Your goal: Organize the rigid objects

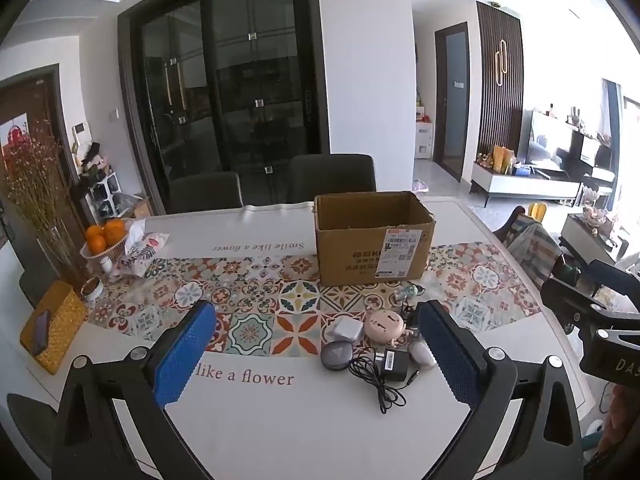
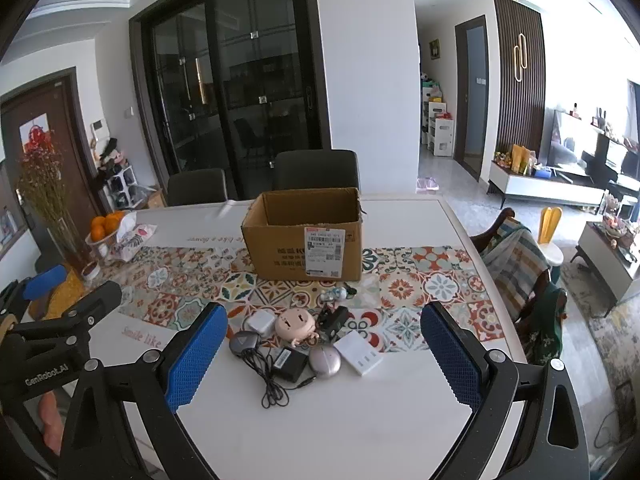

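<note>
From where I steered, nothing was sorted: the open brown cardboard box (image 2: 304, 236) looked empty at twelve o'clock on the desk (image 2: 320, 432), the small gadgets (image 2: 296, 340) clustered before it, and each hand-held gripper, left (image 1: 316, 356) and right (image 2: 324, 356), gaped wide, holding nothing.

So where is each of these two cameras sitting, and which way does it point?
Left wrist: rides on the left tool, looks across the table at the cardboard box; its own blue fingers frame the view, the right tool at the right edge.
Right wrist: rides on the right tool, facing likewise; the left tool shows at the left edge.
Both share the box and the black adapter.
</note>
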A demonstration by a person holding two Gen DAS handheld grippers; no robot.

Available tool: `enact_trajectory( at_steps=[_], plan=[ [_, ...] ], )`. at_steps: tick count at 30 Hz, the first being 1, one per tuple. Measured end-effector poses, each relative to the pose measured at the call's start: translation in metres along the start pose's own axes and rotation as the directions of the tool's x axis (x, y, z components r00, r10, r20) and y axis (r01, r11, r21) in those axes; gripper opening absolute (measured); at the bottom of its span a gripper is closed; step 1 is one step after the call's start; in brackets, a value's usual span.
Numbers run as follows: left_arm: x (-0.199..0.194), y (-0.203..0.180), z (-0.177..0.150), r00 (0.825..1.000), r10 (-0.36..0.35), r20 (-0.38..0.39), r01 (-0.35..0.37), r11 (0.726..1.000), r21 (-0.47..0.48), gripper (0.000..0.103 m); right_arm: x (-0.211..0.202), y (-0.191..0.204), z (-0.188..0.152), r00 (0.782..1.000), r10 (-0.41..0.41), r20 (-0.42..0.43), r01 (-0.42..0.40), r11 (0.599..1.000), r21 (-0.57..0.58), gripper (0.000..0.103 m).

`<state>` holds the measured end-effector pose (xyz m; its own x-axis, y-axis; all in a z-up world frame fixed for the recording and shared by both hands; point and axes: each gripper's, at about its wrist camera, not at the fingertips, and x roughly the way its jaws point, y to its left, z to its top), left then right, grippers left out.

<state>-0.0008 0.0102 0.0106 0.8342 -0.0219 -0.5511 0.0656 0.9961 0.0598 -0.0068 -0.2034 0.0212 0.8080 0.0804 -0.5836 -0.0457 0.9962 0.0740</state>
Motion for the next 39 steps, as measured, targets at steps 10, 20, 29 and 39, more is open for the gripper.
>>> enact_trajectory(
  at_steps=[10,20,29,39],
  plan=[
    [-0.002,0.000,0.003,1.000,0.000,0.001,0.000,1.000,0.000,0.103,-0.002,0.000,0.003,1.000,0.004,0.004,-0.004,1.000,0.002,0.097],
    [-0.002,0.000,0.001,1.000,-0.001,0.002,0.001,1.000,-0.001,0.103,-0.002,0.000,0.004,1.000,0.002,0.005,-0.002,1.000,0.000,0.097],
    [-0.002,-0.004,0.005,1.000,-0.002,0.003,0.002,1.000,0.002,0.103,-0.002,-0.002,0.008,1.000,0.001,0.008,-0.001,1.000,0.000,0.097],
    [-0.003,-0.006,0.008,1.000,-0.007,0.002,0.007,1.000,0.000,0.103,-0.002,-0.002,0.009,1.000,0.000,0.009,0.000,1.000,-0.002,0.097]
  ],
)
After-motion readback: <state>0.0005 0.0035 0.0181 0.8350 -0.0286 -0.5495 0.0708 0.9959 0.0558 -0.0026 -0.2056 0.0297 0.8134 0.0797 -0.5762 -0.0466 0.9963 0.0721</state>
